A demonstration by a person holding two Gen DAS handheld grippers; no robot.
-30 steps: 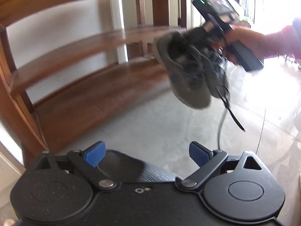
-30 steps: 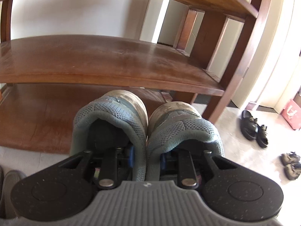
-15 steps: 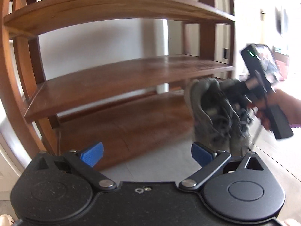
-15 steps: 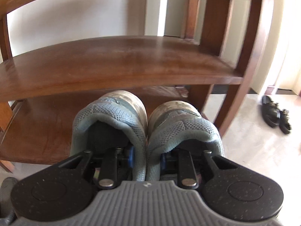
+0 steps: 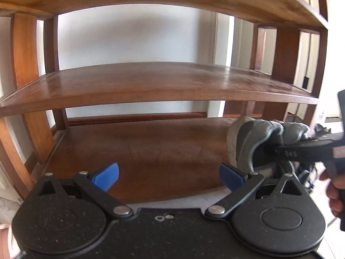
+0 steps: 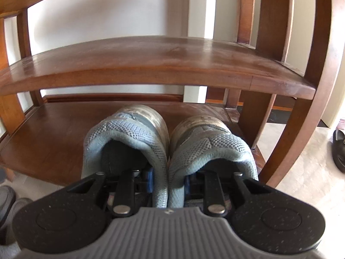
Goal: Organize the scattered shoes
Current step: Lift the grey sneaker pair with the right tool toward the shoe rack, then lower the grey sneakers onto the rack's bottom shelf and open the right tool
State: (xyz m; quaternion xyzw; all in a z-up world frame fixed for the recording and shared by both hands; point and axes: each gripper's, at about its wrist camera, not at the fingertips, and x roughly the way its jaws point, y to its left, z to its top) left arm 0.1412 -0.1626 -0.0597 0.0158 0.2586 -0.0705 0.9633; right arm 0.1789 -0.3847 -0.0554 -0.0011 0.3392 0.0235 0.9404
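A pair of grey-green mesh sneakers (image 6: 129,133) hangs heels-up from my right gripper (image 6: 167,177), toes pointing at the bottom shelf (image 6: 54,133) of a brown wooden shoe rack. The gripper is shut on the two inner heel collars pressed together, its blue pads partly hidden inside the shoes. In the left wrist view the same sneakers (image 5: 248,142) show at the right over the bottom shelf's (image 5: 151,146) front right part, with a hand (image 5: 334,192) holding that gripper's handle. My left gripper (image 5: 168,176) is open with nothing between its blue pads, facing the rack.
The middle shelf (image 6: 151,60) sits just above the sneakers' toes. The rack's right leg (image 6: 301,118) stands close beside the right shoe. Black sandals (image 6: 339,149) lie on the pale floor at the right, and a grey shoe (image 6: 8,198) at the lower left.
The right gripper has sunk with the sneakers from the middle shelf's level to the bottom shelf's opening. The left gripper has swung and rolled to face the rack squarely, still open.
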